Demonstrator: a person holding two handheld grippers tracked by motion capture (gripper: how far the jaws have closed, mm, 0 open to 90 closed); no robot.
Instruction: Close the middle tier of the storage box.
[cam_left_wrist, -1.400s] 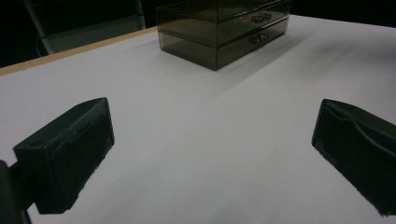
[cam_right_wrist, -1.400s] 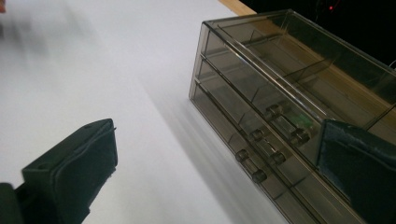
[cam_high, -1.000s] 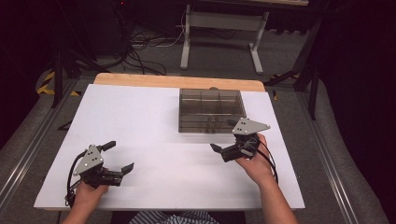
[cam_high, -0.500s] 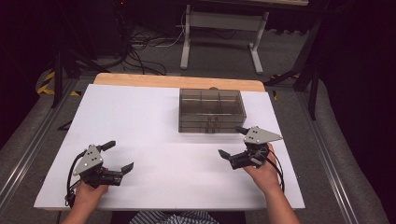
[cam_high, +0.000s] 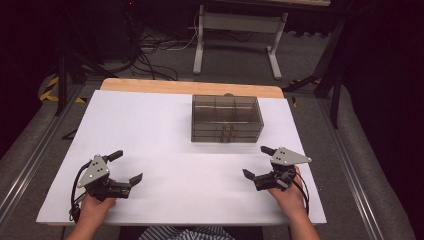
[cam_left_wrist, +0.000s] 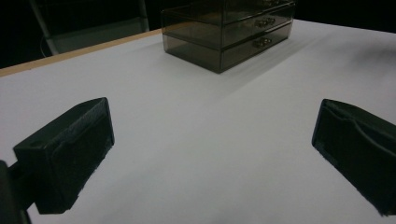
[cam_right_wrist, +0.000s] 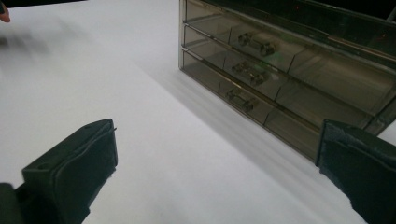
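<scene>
— Two grippers are resting low over the near part of the table (cam_high: 150, 120), both with jaws spread wide and holding nothing. The left gripper (cam_high: 126, 167) is sitting near the near-left corner, the right gripper (cam_high: 256, 162) near the near-right edge.

— And the thing they are working toward?

— That is looking like the drawer box (cam_high: 227, 118), a smoky see-through case standing far of centre, toward the right. The right gripper is the closer of the two, though a clear strip of table is lying between its jaws and the box front.

— What is risking trouble from here?

— The drawer handles (cam_right_wrist: 243, 70) are looking small and are sitting one above another on the front. Jaws this wide are likely to catch two at once, or to slide off a handle, if the right gripper is coming in at a slant as it is pointing now. The box is looking light, too; a pull on a drawer with nothing bracing it is likely to drag the whole case toward the near edge instead of opening it.

— Is the left gripper placed to brace it?

— Hardly: it is lying well apart from the box, far off to the left.

— Anything standing in the way?

— Nothing is lying on the table between either gripper and the box. Beyond the far edge, a grey stand (cam_high: 235, 35) and loose cables (cam_high: 150, 50) are lying on the floor, well clear.
</scene>
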